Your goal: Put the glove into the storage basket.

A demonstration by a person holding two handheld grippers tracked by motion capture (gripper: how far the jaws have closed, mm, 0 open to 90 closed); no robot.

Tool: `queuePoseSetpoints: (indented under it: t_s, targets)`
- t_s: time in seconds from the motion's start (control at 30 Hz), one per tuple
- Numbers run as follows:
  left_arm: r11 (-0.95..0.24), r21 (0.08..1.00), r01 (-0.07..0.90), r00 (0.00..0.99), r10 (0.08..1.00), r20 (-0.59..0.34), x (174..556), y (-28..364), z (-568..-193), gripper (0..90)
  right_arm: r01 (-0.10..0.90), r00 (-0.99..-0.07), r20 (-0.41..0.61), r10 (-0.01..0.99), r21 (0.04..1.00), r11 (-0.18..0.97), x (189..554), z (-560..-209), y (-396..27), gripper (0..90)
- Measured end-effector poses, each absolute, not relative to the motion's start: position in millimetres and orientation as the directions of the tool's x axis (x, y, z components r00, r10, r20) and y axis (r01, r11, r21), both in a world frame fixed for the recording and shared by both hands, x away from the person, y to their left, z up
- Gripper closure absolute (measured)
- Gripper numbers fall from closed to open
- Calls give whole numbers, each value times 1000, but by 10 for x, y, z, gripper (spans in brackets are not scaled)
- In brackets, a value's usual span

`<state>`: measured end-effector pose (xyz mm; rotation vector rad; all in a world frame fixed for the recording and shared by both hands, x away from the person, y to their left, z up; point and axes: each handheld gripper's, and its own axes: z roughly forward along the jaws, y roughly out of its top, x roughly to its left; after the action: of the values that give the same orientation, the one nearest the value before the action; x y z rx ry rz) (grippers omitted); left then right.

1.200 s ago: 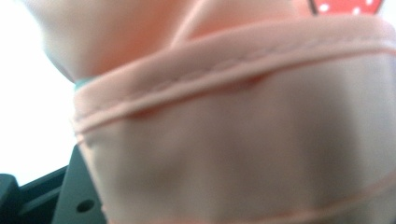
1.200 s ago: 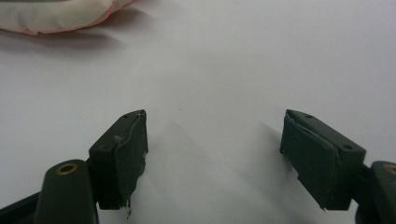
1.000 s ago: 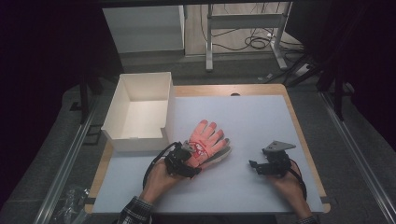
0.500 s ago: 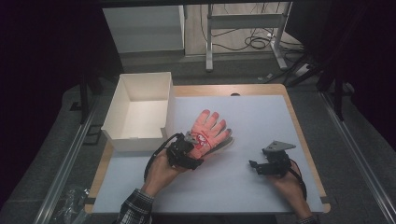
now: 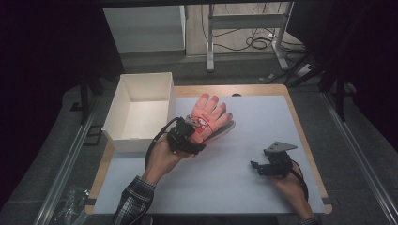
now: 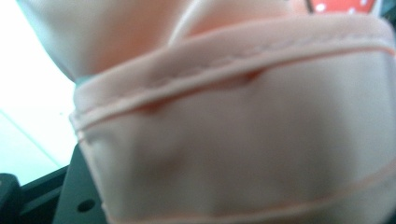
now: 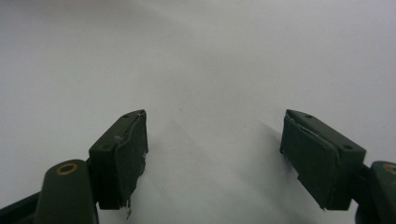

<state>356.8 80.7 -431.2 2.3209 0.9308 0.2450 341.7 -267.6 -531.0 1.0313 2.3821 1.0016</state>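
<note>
Right tool (image 5: 257, 165) sits nearest on the desk (image 5: 263, 122), jaws spread wide with nothing between them, basically parked. Left tool (image 5: 191, 136) is clamped on the cuff of the pink rubber glove (image 5: 210, 115), holding it just beside the white box (image 5: 141, 112), probably headed there.

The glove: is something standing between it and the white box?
Nothing visible does. The glove, held by the left hand-held gripper, is just right of the open white box, with no object between them.
</note>
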Motion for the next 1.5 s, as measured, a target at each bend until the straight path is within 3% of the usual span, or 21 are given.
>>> queuePoseSetpoints:
  t_s: [0.8, 1.5]
  targets:
    - [-500, 622, 602, 643, 766, -6, 3907, 1109, -3723, 369, 485, -671, -44, 740, 729, 483, 3418, -5314, -2675, 233]
    - [-350, 652, 673, 453, 891, 11, 4108, 1740, -3616, 365, 484, -671, -44, 740, 730, 482, 3418, -5314, -2674, 233]
